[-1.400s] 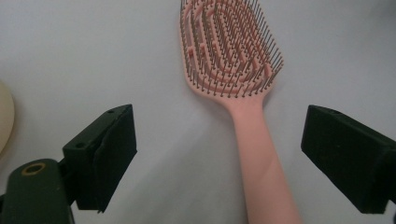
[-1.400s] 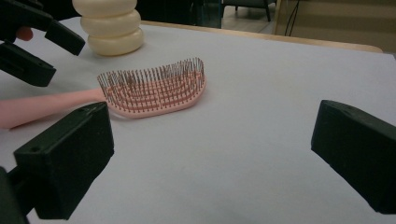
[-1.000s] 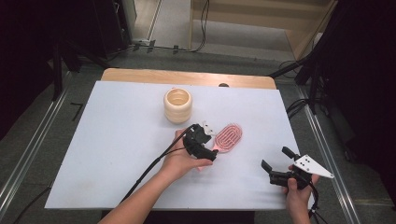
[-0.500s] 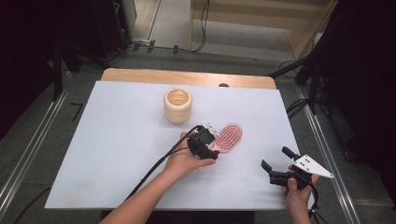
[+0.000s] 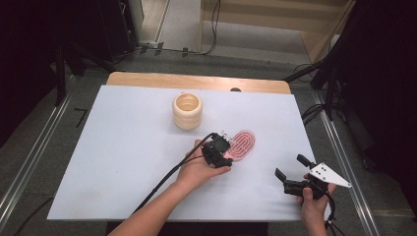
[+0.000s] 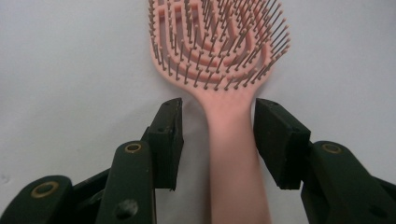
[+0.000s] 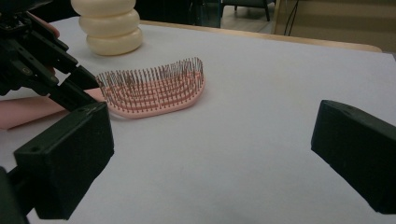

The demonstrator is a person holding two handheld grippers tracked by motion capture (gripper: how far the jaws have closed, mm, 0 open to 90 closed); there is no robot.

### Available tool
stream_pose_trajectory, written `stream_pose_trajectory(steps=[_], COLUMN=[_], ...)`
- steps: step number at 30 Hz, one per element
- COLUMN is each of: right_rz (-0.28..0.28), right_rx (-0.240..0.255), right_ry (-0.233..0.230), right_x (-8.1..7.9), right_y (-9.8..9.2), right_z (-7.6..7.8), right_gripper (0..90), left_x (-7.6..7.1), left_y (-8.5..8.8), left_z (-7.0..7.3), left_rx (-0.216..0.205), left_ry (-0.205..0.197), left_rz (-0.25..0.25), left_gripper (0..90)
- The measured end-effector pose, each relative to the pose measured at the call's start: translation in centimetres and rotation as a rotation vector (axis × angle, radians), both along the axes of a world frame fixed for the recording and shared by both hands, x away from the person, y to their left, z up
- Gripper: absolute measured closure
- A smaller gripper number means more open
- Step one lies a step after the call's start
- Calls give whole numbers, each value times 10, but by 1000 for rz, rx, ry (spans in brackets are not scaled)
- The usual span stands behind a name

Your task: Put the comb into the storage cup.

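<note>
A pink hairbrush (image 6: pixel 219 56) was seen lying on the white table (image 5: pixel 123 147), bristles up. It was placed a little to the right of the middle of the table. Its handle was pointed toward the person, and its wide bristle end was pointed away.

The handle of the brush was framed by the left tongs (image 6: pixel 218 135). One black jaw was seen on each side of the handle. A thin gap was left on both sides, so the handle was not yet squeezed. The jaws had just been closing in on it, with the handle between them. The left tongs were held low over the table by the left hand (image 5: pixel 199 169). A black cable (image 5: pixel 162 179) was trailed back from them along the arm.

A cream pot (image 5: pixel 187 111) made of round stacked rings was seen behind the brush, farther from the person. It was stood upright, near the brush but not touching it.

The right tongs (image 5: pixel 290 172) were held by the right hand (image 5: pixel 312 204) near the front right corner of the table, well apart from the brush. Their jaws were spread wide, and nothing was held between them. A grey three-cornered plate (image 5: pixel 328 174) was seen on top of them.
</note>
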State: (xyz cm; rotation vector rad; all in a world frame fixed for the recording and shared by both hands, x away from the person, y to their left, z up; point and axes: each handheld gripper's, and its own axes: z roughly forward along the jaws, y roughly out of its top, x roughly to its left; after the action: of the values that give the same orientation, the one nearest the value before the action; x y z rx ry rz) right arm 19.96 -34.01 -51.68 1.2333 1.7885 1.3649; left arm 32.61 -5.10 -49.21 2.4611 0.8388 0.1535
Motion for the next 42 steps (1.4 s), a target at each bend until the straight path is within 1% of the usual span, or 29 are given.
stream_pose_trajectory(steps=[3, 4, 5, 6, 8, 9, 10, 11, 15, 17, 19, 21, 24, 27, 29, 36, 38, 40, 41, 42], right_rz=[-1, -1, 0, -1, -2, -2, -2, -1, -4, -4, -4, -2, -3, -3, -5, -4, -4, -4, -5, -5], right_rx=[0, 0, 0, 1, -1, 0, 0, -1, -2, -2, -1, -1, 0, 0, 1, 1, 0, 0, -1, -1], right_ry=[0, 0, 0, 0, 0, 1, 1, 1, 3, 3, 3, 2, 2, 1, 2, 2, 1, 2, 2, 2], right_x=[0, 0, 0, 0, 0, 0, 0, 0, 0, 0, 0, 0, 0, 0, 0, 0, 0, 0, 0, 0], right_y=[0, 0, 0, 0, 0, 0, 0, 0, 1, 1, 1, 0, 0, 0, 0, 0, 0, 0, 0, 0], right_z=[0, 0, 0, 0, 0, 0, 0, 0, 0, 0, 0, 0, 0, 0, 0, 0, 0, 0, 0, 0], right_gripper=[0, 0, 0, 0, 0, 0, 0, 0, 0, 0, 0, 0, 0, 0, 0, 0, 0, 0, 0, 0], left_x=[-2, -4, -4, -6, -7, -7, -8, -8, -7, -5, -5, -4, -4, -3, -3, -1, -1, -1, 0, 0], left_y=[-2, -4, -4, -6, -7, -7, -7, -8, -8, -7, -7, -6, -5, -3, -3, 0, 1, 3, 5, 5], left_z=[0, -1, -1, -1, -1, -1, -1, -1, -1, 0, 0, 0, 0, 0, -1, 0, 1, 1, 2, 2], left_rx=[21, 42, 42, 56, 60, 59, 57, 53, 54, 49, 49, 38, 33, 18, 15, -5, -10, -22, -37, -37], left_ry=[-18, -45, -45, -60, -65, -63, -61, -61, -50, -35, -34, -30, -31, -24, -29, -14, -20, -22, -17, -17], left_rz=[6, 6, 6, 12, 15, 15, 16, 17, 31, 36, 35, 34, 33, 29, 23, 7, 7, 7, 8, 8], left_gripper=[559, 570, 576, 578, 580, 603, 603, 657, 678, 693, 696, 698, 700, 701, 701, 702, 702, 702, 703, 702])
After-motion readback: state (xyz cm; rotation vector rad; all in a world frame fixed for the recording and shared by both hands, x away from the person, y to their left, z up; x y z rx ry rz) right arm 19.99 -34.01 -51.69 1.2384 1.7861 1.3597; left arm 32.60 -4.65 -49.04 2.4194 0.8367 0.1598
